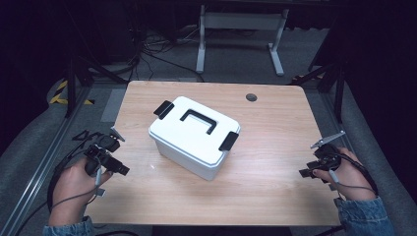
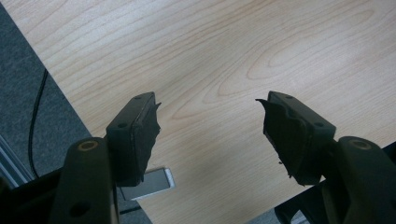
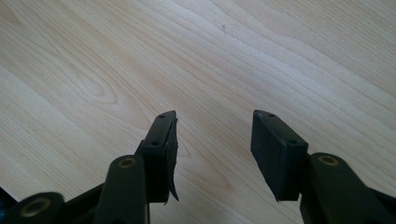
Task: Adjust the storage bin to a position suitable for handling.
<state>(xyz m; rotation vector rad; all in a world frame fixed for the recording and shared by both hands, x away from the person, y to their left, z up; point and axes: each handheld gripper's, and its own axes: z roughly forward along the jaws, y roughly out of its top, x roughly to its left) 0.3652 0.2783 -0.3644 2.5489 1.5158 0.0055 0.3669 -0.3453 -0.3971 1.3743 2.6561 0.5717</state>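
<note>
Hands at bottom corners of high view: left gripper (image 1: 114, 156), right gripper (image 1: 311, 167), both jaws spread, empty. Box (image 1: 194, 135) at frame centre between them, long axis running upper left to lower right; left gripper nearer. White smooth plastic, black handle (image 1: 198, 120), black latches (image 1: 228, 140). Table (image 1: 275, 123) pale woodgrain.

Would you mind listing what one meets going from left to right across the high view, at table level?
left gripper → white lidded box → right gripper, with both grippers open and empty at the table edges.
</note>
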